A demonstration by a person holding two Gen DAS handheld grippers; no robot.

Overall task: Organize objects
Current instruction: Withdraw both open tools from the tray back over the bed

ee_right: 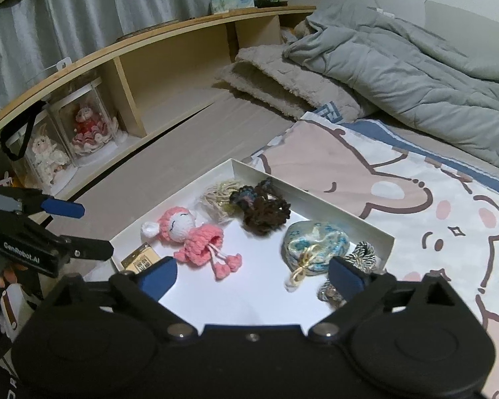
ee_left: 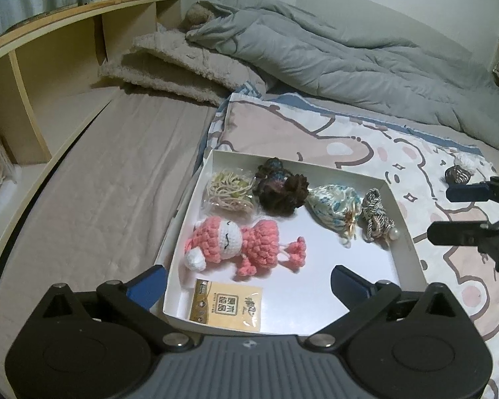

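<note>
A white shallow box (ee_left: 406, 232) lies on the bed. It holds a pink crochet doll (ee_left: 236, 242), a bag of hair ties (ee_left: 231, 191), dark scrunchies (ee_left: 281, 188), a floral pouch (ee_left: 332, 211), a twisted cord with a pearl (ee_left: 376, 216) and a yellow packet (ee_left: 226, 306). My left gripper (ee_left: 248, 282) hangs open over the box's near edge, holding nothing. My right gripper (ee_right: 252, 276) is open and empty above the box floor, with the pouch (ee_right: 316, 246) and doll (ee_right: 189, 232) ahead of it. A small hair accessory (ee_left: 460, 168) lies outside the box on the cartoon blanket.
A grey duvet (ee_left: 332, 56) and a folded fleece (ee_left: 183, 69) are bunched at the head of the bed. A wooden shelf unit (ee_right: 183, 53) runs along the bed's side with display cases of figurines (ee_right: 83, 126). Each gripper is visible from the other's view.
</note>
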